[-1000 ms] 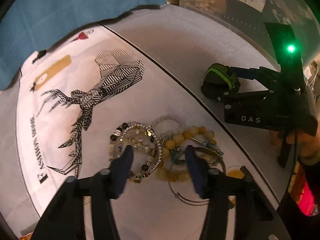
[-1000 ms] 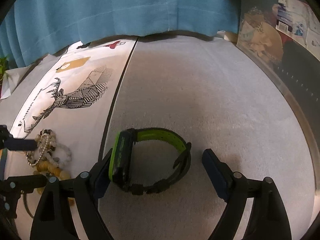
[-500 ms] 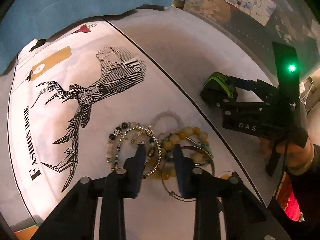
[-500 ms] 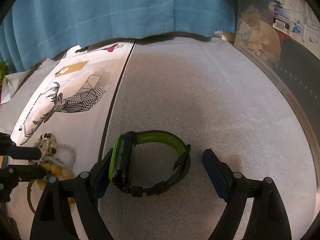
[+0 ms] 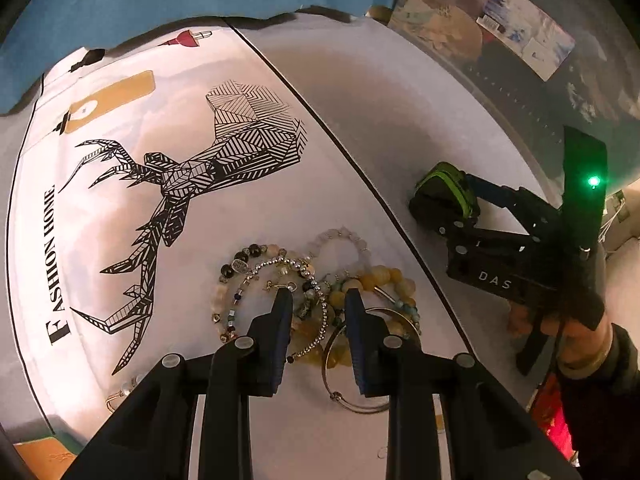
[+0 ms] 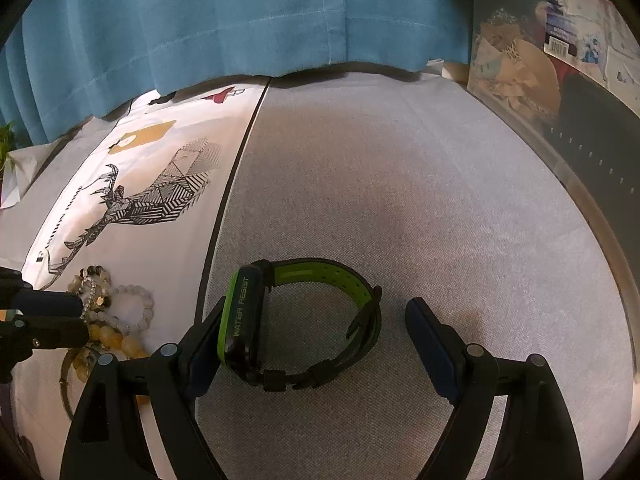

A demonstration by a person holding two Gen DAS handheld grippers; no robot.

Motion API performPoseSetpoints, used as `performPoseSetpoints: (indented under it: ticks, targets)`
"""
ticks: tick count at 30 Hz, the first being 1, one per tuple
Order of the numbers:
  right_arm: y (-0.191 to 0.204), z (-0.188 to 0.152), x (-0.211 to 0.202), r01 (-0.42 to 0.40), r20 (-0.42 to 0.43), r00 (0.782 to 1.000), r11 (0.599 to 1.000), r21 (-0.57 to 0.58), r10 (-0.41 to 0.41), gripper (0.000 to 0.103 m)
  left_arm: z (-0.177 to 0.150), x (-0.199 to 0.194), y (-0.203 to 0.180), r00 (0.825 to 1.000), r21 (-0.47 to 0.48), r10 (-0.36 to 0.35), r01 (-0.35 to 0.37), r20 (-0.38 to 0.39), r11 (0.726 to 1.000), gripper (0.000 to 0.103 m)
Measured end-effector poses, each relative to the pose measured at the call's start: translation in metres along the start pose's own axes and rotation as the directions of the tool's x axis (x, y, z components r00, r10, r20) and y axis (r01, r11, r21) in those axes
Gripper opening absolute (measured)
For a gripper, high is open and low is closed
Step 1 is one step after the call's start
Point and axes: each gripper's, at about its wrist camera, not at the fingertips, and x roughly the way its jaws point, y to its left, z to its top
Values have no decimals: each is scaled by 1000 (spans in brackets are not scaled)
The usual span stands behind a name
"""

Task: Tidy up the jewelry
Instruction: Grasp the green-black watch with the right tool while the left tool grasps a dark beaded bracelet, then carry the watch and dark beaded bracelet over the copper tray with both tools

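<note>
A pile of bead bracelets (image 5: pixel 320 288) lies on the white deer-print cloth (image 5: pixel 120 208); it also shows in the right wrist view (image 6: pixel 108 312). My left gripper (image 5: pixel 318 304) is over the pile, its jaws narrowed around a silver bead bracelet (image 5: pixel 320 280) with a small gap still showing. A thin metal bangle (image 5: pixel 352 396) lies under it. A black and green watch (image 6: pixel 304 320) lies on the grey mat (image 6: pixel 400 200). My right gripper (image 6: pixel 316 336) is open around the watch, left finger touching the watch face.
A blue curtain (image 6: pixel 240 20) hangs at the back. A clear storage box (image 6: pixel 560 80) with packets stands at the right edge of the mat. A small gold ring or clasp (image 5: pixel 116 396) lies on the cloth at the lower left.
My left gripper has narrowed from wide open to close around the silver bead bracelet and lifted back slightly. My right gripper stays open around the watch.
</note>
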Motion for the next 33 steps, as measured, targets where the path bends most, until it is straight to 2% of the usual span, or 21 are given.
performPoseSetpoints:
  ticks: [1,2,3,4,5,8,14,19,25,30,33]
  targets:
    - [1,0,0,5,-2,1000,1000,-3,-5,85,0,1,-1,1000,3,1,-1,1,1000,21]
    - [1,0,1,9,-3,1000,1000,-7,-9,85,0,1,-3,1000,8,2,-2,7,1000,11]
    - [2,0,1,11,-3,1000,1000,-10,-11,83,0,1,-4,1000,14,-2,2,9,1000,6]
    - [3,0,0,3,4,1000,1000,-14,-3,73,0,0,-5,1000,18,-2,2,11,1000,1]
    - [3,0,-2,-1,15,1000,1000,-19,1,64,-1,-2,-6,1000,21,-5,5,16,1000,1]
    - [3,-2,-5,-18,19,1000,1000,-21,18,60,-5,-18,-9,998,24,-15,14,54,1000,1]
    - [-2,-5,-35,-7,71,997,1000,-14,8,60,-14,-72,-11,984,3,-46,46,172,999,1]
    - [1,-12,-77,-23,113,993,1000,-14,25,60,-33,-124,-11,963,-29,-27,36,269,999,1]
    - [19,-44,-138,-46,146,988,999,-24,49,60,-85,-175,-14,948,-72,32,-10,317,997,1]
    - [43,-81,-183,-82,141,986,996,-32,86,60,-144,-205,-14,948,-134,77,-37,310,990,1]
    - [64,-109,-208,-108,127,985,993,-51,114,60,-181,-224,-16,946,-167,81,-29,313,986,1]
